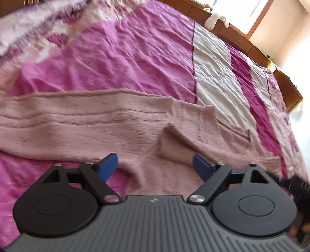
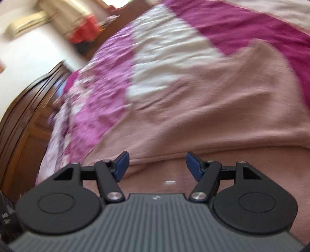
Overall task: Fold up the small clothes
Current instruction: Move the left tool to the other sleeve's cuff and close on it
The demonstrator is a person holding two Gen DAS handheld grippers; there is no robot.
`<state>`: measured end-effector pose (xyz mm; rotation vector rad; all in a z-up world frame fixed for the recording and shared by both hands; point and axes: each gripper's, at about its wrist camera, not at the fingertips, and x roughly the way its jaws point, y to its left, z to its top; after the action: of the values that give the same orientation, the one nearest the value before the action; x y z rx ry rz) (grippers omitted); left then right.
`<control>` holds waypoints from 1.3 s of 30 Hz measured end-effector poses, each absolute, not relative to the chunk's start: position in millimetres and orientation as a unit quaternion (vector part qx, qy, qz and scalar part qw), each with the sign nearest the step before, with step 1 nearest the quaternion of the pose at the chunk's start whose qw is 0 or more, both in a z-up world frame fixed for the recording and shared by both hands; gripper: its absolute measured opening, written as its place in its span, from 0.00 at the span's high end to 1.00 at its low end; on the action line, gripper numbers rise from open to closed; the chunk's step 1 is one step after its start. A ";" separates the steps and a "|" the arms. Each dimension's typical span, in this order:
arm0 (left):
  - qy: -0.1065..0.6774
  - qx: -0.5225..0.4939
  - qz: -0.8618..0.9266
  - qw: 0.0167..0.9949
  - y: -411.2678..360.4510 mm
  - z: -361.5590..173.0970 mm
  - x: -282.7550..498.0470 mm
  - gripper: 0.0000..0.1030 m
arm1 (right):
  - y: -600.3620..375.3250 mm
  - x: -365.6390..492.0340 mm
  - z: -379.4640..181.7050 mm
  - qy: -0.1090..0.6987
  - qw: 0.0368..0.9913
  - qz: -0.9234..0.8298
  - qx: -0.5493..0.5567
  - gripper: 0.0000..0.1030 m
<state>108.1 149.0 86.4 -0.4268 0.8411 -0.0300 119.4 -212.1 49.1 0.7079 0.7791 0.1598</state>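
The pink garment (image 1: pixel 96 124) lies spread on the bedspread (image 1: pixel 120 58), rumpled near the left gripper (image 1: pixel 155 164). Both it and the right gripper (image 2: pixel 157 164) gape wide, holding nothing. Pinching there risks catching bedspread or bunching layers.

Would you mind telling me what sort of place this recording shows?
Most likely a bedroom: a pink garment lies on a bed's magenta-and-white bedspread, with a wooden bed frame and a bright window beyond.

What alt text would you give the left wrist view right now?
The left tool, blue fingers spread wide and holding nothing, hovers over a rumpled dusty-pink knit garment lying on a magenta-and-white striped bedspread. A wooden bed frame borders the bed.
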 end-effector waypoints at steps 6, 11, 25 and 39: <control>0.415 -0.176 -0.026 0.892 113.2 88.0 153.1 0.19 | -259.3 109.1 31.6 0.373 0.842 0.023 0.388 0.34; 0.451 -0.183 -0.005 0.873 95.6 69.6 193.0 0.21 | -271.7 104.0 19.9 0.384 0.822 0.011 0.422 0.34; 0.445 -0.274 -0.001 0.852 98.9 63.9 185.6 0.45 | -292.9 103.5 16.3 0.362 0.820 -0.011 0.444 0.35; 0.448 -0.314 -0.011 0.837 85.2 66.9 189.6 0.45 | -294.2 102.6 15.9 0.355 0.820 -0.006 0.448 0.34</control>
<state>189.6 85.2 66.9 -0.6654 0.9481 -0.0231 102.6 -294.2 15.9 0.9541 0.7566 -0.0124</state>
